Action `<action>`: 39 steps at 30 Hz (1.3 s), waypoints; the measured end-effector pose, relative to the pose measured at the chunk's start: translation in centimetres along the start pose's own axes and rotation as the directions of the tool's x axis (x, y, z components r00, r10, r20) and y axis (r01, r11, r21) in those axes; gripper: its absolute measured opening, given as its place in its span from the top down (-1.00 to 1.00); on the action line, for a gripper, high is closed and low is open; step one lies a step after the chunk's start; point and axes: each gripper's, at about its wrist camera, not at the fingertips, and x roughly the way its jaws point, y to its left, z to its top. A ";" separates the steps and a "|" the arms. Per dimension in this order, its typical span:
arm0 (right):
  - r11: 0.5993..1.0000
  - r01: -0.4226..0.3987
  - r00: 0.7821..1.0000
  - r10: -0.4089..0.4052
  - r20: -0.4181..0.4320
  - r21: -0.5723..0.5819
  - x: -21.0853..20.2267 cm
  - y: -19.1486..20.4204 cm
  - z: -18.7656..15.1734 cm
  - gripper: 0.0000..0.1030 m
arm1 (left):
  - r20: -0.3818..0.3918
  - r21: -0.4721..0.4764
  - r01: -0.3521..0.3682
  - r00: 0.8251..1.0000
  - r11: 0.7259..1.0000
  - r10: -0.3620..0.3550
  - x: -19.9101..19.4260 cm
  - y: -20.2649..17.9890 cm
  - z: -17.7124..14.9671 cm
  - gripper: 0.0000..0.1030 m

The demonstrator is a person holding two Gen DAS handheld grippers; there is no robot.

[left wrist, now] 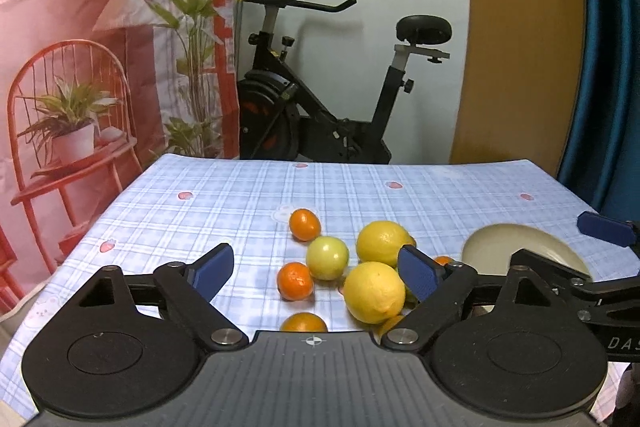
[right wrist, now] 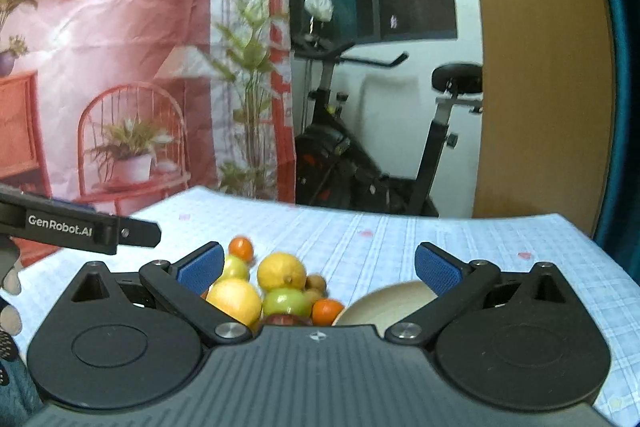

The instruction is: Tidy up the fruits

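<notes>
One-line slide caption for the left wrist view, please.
Open left tool poised over loose lemons, mandarins and a green fruit on a checked tablecloth, beige bowl alongside.

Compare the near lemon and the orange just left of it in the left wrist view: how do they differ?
Colour: the near lemon is yellow, the orange is deep orange.
Size: the lemon looks clearly bigger than the orange.
Shape: the lemon is oval with a pointed end, the orange is round.
Neighbours: the lemon sits against other fruit in the pile, the orange lies at its left edge.
Shared: both rest loose on the checked tablecloth, neither gripped.
</notes>
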 end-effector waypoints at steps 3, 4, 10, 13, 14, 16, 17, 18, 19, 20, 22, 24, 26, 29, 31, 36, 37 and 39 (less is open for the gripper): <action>1.000 -0.022 0.999 0.022 -0.030 0.010 -0.1 0.1 0.1 -1.00 | 0.019 0.012 0.017 1.000 1.000 -0.018 -0.3 -0.3 -0.4 -0.72; 1.000 -0.029 0.999 0.029 -0.032 0.010 -0.2 0.2 0.0 -1.00 | 0.026 0.017 0.021 0.999 1.000 -0.022 -0.5 -0.5 -0.6 -0.72; 0.997 -0.070 0.994 0.069 -0.083 -0.009 -0.5 0.8 -0.2 -1.00 | -0.027 -0.040 0.066 0.997 0.997 -0.067 -0.1 0.0 -1.2 -0.72; 0.998 -0.068 0.992 0.069 -0.107 0.014 -0.7 0.4 -0.3 -1.00 | -0.048 -0.040 0.037 0.998 0.999 -0.038 -0.1 0.2 -1.5 -0.72; 0.997 -0.070 0.991 0.072 -0.108 0.026 -0.8 0.2 -0.3 -1.00 | -0.045 -0.034 0.030 0.999 0.999 -0.031 -0.1 0.2 -1.5 -0.72; 0.998 -0.058 0.992 0.062 -0.109 0.040 -1.0 -0.2 -0.3 -1.00 | -0.046 -0.027 0.012 0.999 1.000 -0.013 -0.2 0.1 -1.5 -0.73; 0.998 -0.052 0.992 0.057 -0.111 0.044 -1.1 -0.3 -0.3 -1.00 | -0.049 -0.023 0.005 0.999 1.000 -0.006 -0.2 0.1 -1.4 -0.73; 0.997 -0.052 0.992 0.058 -0.113 0.049 -1.2 -0.4 -0.4 -1.00 | -0.050 -0.015 0.003 0.999 1.000 -0.004 -0.1 0.1 -1.3 -0.73; 0.997 -0.055 0.991 0.060 -0.116 0.051 -1.2 -0.5 -0.4 -1.00 | -0.052 -0.009 0.000 0.999 1.000 -0.001 -0.2 0.1 -1.4 -0.73; 0.997 -0.056 0.991 0.062 -0.123 0.049 -1.3 -0.5 -0.5 -1.00 | -0.055 -0.004 -0.006 0.998 1.000 0.005 0.0 0.2 -1.3 -0.73; 0.998 -0.055 0.989 0.060 -0.136 0.042 -1.3 -0.2 -0.6 -1.00 | -0.063 -0.005 -0.008 0.998 1.000 0.007 -0.4 0.1 -2.0 -0.73; 0.998 -0.053 0.988 0.057 -0.146 0.030 -1.4 -0.1 -0.9 -1.00 | -0.081 -0.019 0.008 0.997 1.000 -0.010 -0.2 0.5 -2.0 -0.73; 0.999 -0.053 0.987 0.054 -0.152 0.012 -1.4 0.1 -1.0 -1.00 | -0.086 -0.035 0.013 0.996 0.999 -0.015 -0.2 0.9 -2.0 -0.73; 0.997 -0.069 0.986 0.065 -0.152 -0.022 -1.5 0.4 -1.0 -0.98 | -0.073 -0.057 0.021 0.997 0.998 -0.025 -0.3 1.3 -2.2 -0.72; 0.995 -0.080 0.985 0.071 -0.155 -0.052 -1.6 1.0 -1.1 -0.93 | -0.058 -0.063 0.028 0.998 0.998 -0.032 -0.4 1.3 -2.4 -0.71; 0.986 -0.123 0.979 0.102 -0.174 -0.115 -1.4 1.9 -1.6 -0.85 | -0.038 -0.071 0.068 0.997 0.995 -0.071 -0.4 1.4 -2.7 -0.70; 0.984 -0.127 0.979 0.104 -0.176 -0.125 -1.4 2.1 -1.6 -0.82 | -0.037 -0.070 0.071 0.997 0.995 -0.074 -0.4 1.3 -2.6 -0.69; 0.980 -0.134 0.978 0.108 -0.177 -0.144 -1.4 2.4 -1.9 -0.79 | -0.039 -0.068 0.072 0.996 0.995 -0.075 -0.2 1.3 -2.7 -0.67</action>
